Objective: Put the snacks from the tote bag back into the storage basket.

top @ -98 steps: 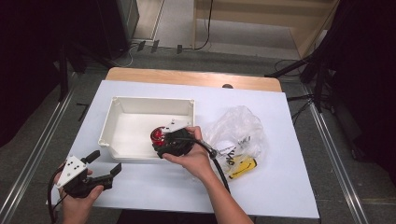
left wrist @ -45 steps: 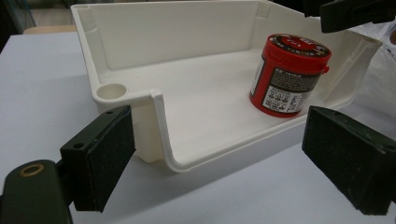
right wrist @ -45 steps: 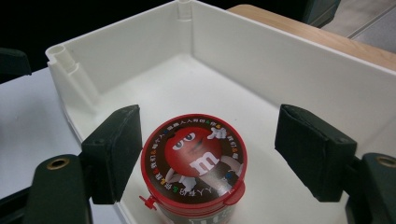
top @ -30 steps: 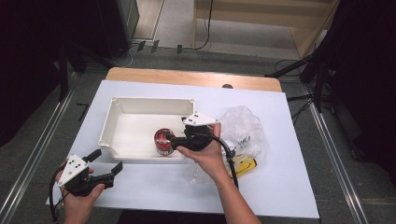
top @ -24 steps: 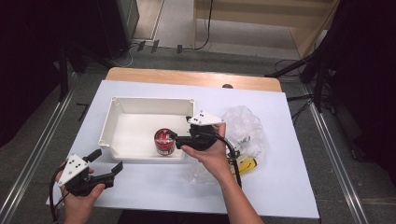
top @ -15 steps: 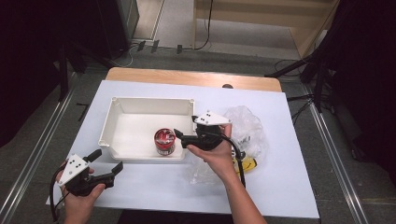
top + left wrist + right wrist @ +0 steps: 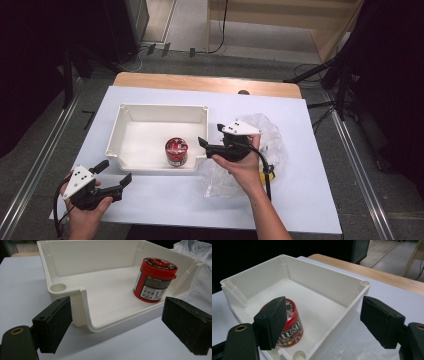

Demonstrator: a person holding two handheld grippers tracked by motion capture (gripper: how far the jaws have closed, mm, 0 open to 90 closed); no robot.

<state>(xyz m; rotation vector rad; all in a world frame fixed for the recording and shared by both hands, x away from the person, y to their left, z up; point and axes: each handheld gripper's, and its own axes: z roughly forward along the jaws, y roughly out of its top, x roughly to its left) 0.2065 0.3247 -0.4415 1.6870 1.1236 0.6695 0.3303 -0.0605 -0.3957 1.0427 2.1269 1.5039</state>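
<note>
**Red can's parked in the bin, right gripper hovering at the bin's edge**

So the red can stands upright inside the white bin, near the front wall and toward the bin's right end. Lid up, so its long axis is straight vertical.

The right gripper is just past the bin's right wall, jaws spread wide with nothing between them. From its own camera the can sits low behind the left jaw, and the bin's corner lies between the two jaws. So the can lies to the left of that gripper, close by, with only the bin wall in between. Right hand is clearly the nearer one.

The left gripper is down at the front-left of the counter, also wide open and empty, pointing at the bin's low front lip. From there the can is well across the bin.

Right behind the right hand there's a crumpled clear plastic bag with something yellow in it. My guess is that's where the next item comes from, so the right gripper would swing away from the can, and the bag's loose folds are the fiddly bit.
</note>
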